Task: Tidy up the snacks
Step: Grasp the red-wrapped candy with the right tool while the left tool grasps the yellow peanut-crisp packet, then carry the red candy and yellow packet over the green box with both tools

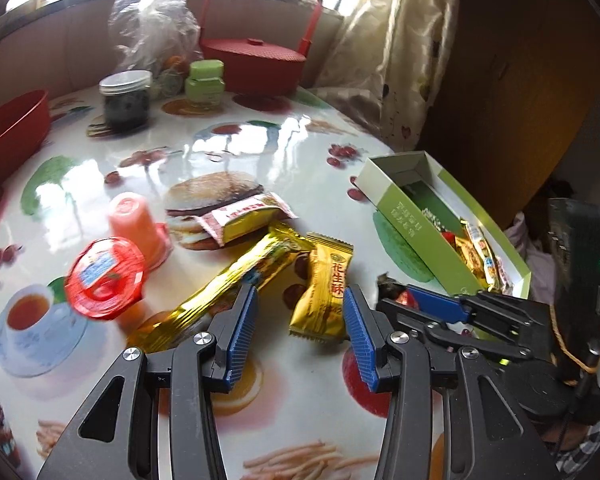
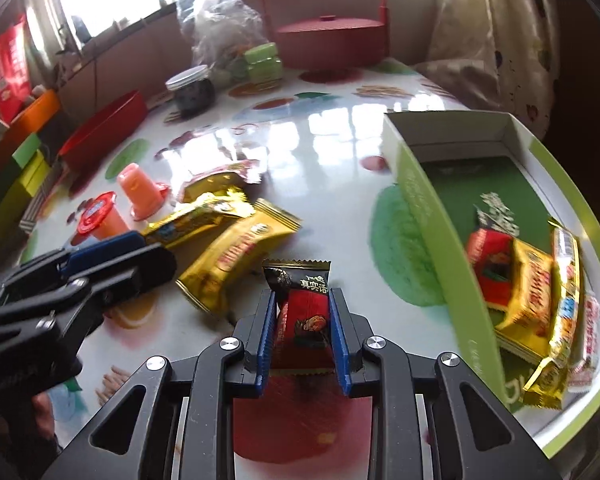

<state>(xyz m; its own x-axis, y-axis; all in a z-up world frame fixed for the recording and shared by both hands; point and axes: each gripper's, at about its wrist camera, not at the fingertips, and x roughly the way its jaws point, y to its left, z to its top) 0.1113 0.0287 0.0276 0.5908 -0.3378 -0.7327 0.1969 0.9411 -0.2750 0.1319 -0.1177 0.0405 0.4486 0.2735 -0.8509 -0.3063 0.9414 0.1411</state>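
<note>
- Several wrapped snacks [image 2: 532, 300] already lie packed in the near end of the green box [image 2: 432, 216]; the far end of the box is bare, so there is room for more.
- One red and black packet [image 2: 306, 316] is pinched between the pads of the right gripper [image 2: 304, 320], close beside the box's wall; judging by this, it goes in next.
- The left gripper [image 1: 300, 320] is spread with nothing between its jaws, hanging over the small gold packet [image 1: 324, 300] on the table [image 1: 228, 144].
- Still loose on the table: that gold packet, a long gold bar [image 1: 236, 284], a pink and yellow packet [image 1: 244, 218] and two jelly cups [image 1: 106, 276].
- By this count roughly half the sorting looks done.
</note>
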